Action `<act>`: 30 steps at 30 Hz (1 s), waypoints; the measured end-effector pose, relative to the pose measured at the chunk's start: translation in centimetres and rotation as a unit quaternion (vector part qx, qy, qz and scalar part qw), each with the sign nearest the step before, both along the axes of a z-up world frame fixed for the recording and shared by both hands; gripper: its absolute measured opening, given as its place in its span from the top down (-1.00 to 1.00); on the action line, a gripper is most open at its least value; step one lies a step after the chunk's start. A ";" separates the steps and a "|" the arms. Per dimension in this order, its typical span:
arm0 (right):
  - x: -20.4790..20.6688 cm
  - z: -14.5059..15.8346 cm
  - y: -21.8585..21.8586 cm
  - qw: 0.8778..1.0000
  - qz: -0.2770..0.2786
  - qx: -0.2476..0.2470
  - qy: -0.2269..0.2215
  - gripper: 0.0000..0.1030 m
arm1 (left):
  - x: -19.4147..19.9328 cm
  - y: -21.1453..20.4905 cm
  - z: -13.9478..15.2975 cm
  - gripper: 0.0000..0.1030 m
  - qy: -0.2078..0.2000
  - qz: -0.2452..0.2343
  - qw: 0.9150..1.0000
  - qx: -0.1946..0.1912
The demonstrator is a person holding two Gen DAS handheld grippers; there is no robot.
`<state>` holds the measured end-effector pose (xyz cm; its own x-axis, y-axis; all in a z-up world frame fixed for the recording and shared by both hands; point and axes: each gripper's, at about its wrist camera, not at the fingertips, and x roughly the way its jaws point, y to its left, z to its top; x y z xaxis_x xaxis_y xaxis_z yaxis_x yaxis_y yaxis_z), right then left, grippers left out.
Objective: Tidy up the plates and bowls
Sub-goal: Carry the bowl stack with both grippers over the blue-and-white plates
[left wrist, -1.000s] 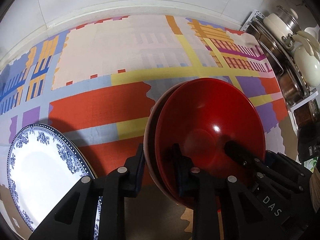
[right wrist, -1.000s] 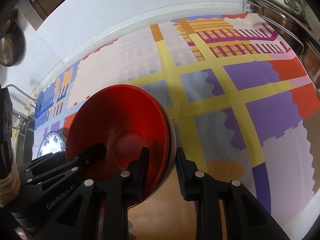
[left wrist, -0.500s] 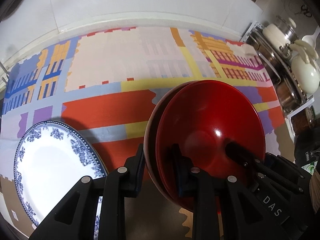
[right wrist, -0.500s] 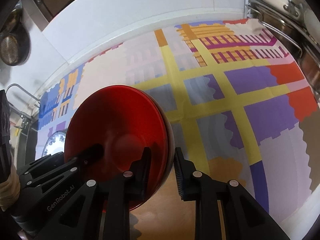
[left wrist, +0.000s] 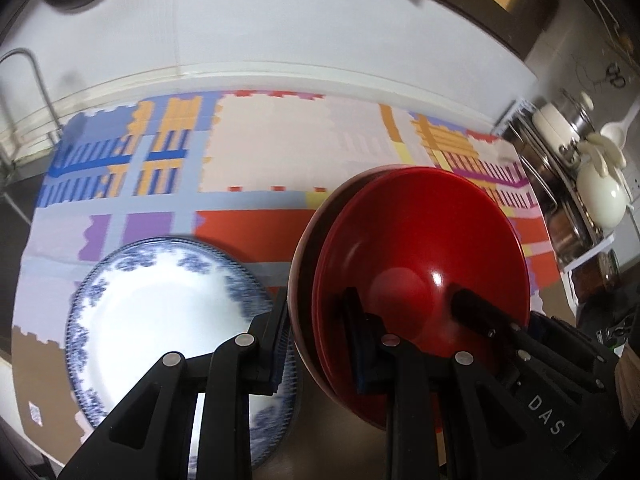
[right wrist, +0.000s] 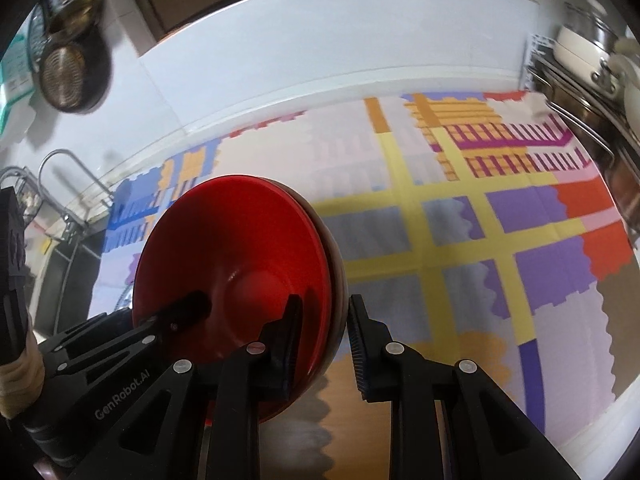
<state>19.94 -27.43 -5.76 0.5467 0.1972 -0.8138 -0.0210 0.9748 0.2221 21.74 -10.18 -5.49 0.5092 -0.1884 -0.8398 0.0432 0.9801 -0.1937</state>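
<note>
The stack of shiny red bowls has been lifted higher, and more of the round blue-and-white plate shows now than before. The left gripper pinches one side of the rims, and the right gripper pinches the other. The plate lies on the bright patchwork cloth, near its front left corner.

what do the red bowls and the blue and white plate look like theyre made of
Red bowls: glossy, likely lacquered plastic or melamine, judging by the sharp highlight and thin, even rims; glazed ceramic is possible. Blue and white plate: likely glazed porcelain, white and shiny with a blue floral printed border.
</note>
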 end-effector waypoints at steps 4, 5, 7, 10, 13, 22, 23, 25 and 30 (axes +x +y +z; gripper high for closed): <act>-0.3 0.4 2.2 1.000 0.017 0.003 -0.002 0.52 | -1.0 2.2 0.8 0.50 -0.013 0.013 1.000 0.003; -0.5 0.6 2.8 1.000 0.021 0.004 -0.004 0.52 | -1.2 2.7 1.0 0.50 -0.014 0.015 1.000 0.005; -0.7 0.8 3.9 1.000 0.026 0.006 -0.005 0.52 | -1.7 3.9 1.2 0.50 -0.014 0.021 1.000 0.003; -1.3 1.3 5.6 0.999 0.032 0.008 -0.008 0.52 | -2.5 5.7 1.4 0.50 -0.008 0.028 1.000 0.001; -1.8 1.6 7.4 0.999 0.039 0.007 -0.007 0.52 | -3.3 7.5 1.5 0.50 -0.005 0.033 0.999 0.002; -3.1 0.9 11.8 0.998 0.055 0.015 0.013 0.52 | -5.3 11.6 0.6 0.50 0.014 0.048 0.999 0.004; -3.2 0.7 12.1 0.998 0.056 0.014 0.015 0.52 | -5.4 11.9 0.4 0.50 0.016 0.050 0.999 0.004; -3.3 0.4 12.8 0.998 0.060 0.015 0.020 0.52 | -5.7 12.6 0.1 0.50 0.022 0.054 0.998 0.003; -3.4 -0.5 14.4 0.997 0.069 0.014 0.032 0.52 | -5.9 14.0 -1.0 0.50 0.035 0.062 0.997 0.003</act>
<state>16.54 -13.00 -6.21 0.4595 0.2903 -0.8394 -0.1394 0.9569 0.2546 15.80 3.84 -6.45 0.4689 -0.1220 -0.8748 -0.0926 0.9782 -0.1861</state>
